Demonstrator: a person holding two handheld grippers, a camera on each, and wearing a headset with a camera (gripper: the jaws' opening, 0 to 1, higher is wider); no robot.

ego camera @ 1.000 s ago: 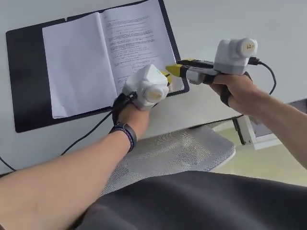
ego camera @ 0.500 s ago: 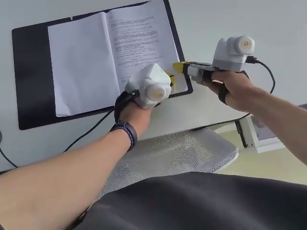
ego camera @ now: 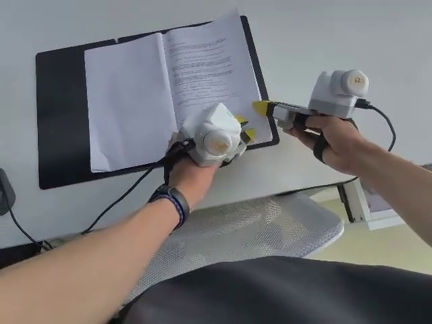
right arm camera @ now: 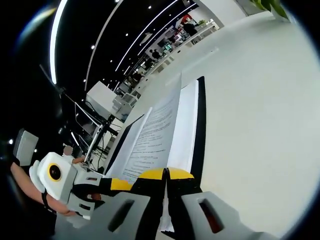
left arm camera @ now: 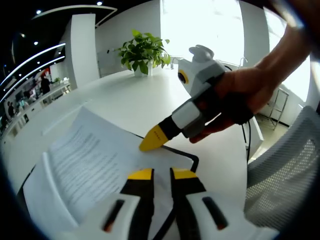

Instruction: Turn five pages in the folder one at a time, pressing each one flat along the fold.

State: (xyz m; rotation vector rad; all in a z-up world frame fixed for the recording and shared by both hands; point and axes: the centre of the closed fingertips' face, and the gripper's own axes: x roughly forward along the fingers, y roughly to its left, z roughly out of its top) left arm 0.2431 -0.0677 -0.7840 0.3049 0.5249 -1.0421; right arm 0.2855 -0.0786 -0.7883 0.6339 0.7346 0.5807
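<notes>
- The folder (ego camera: 59, 115) lies open on the table (ego camera: 337, 40); right hand-held gripper (ego camera: 262, 107), clenched, at the printed page (ego camera: 209, 74) edge; left hand-held gripper (ego camera: 244, 127) slightly parted, empty.
- We fear the clenched tip lifting two sheets together.

White table (ego camera: 324, 34) with a potted green plant (left arm camera: 143, 50) standing at its far end. White mesh chair (ego camera: 256, 219) tucked just under the near edge. Thin black cable (ego camera: 20, 233) trailing across the near left corner of the table.
</notes>
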